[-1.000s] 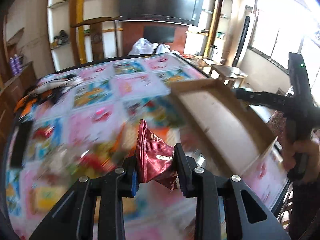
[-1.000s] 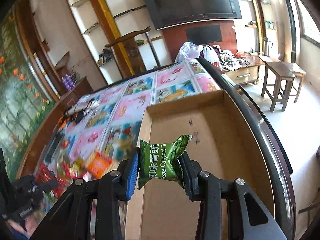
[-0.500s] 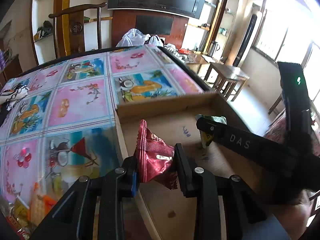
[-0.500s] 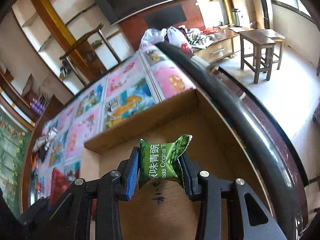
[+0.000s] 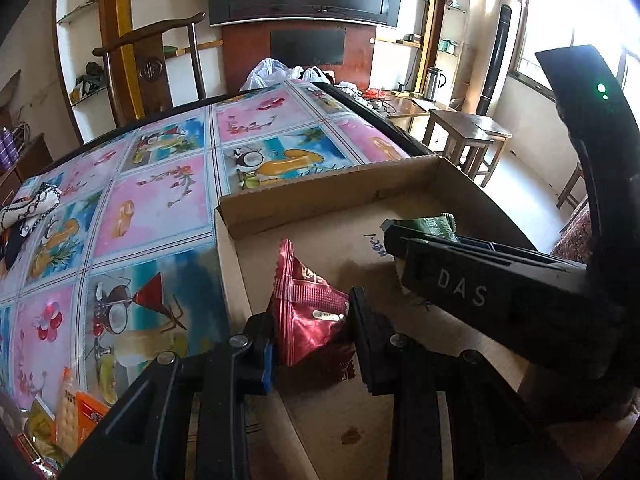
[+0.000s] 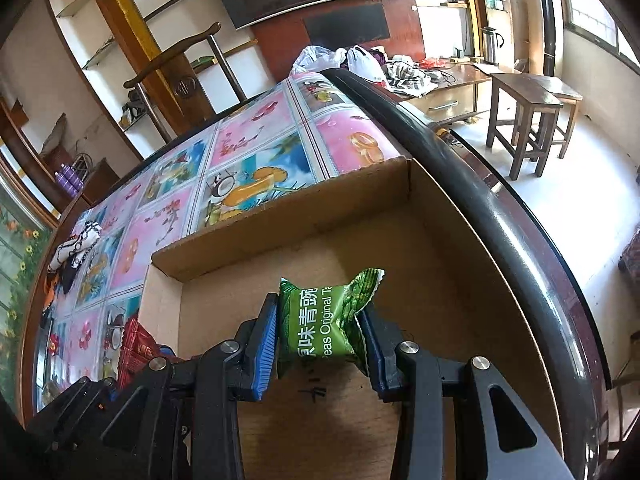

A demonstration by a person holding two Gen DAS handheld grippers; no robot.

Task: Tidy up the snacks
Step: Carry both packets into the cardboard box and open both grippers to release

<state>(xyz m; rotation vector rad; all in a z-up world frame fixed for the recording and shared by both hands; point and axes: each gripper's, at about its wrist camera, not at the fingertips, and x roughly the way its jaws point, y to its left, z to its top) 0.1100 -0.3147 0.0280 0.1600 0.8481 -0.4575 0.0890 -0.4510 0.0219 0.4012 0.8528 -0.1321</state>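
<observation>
Left hand-held gripper tilts down over the box, clamped on a red packet at its left wall; right hand-held gripper pinches a green packet above bare cardboard floor, near the tabletop edge

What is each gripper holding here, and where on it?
Left gripper: red snack packet, pinched across its lower body. Right gripper: green pea packet, pinched across its middle. Both are over the cardboard box.
</observation>
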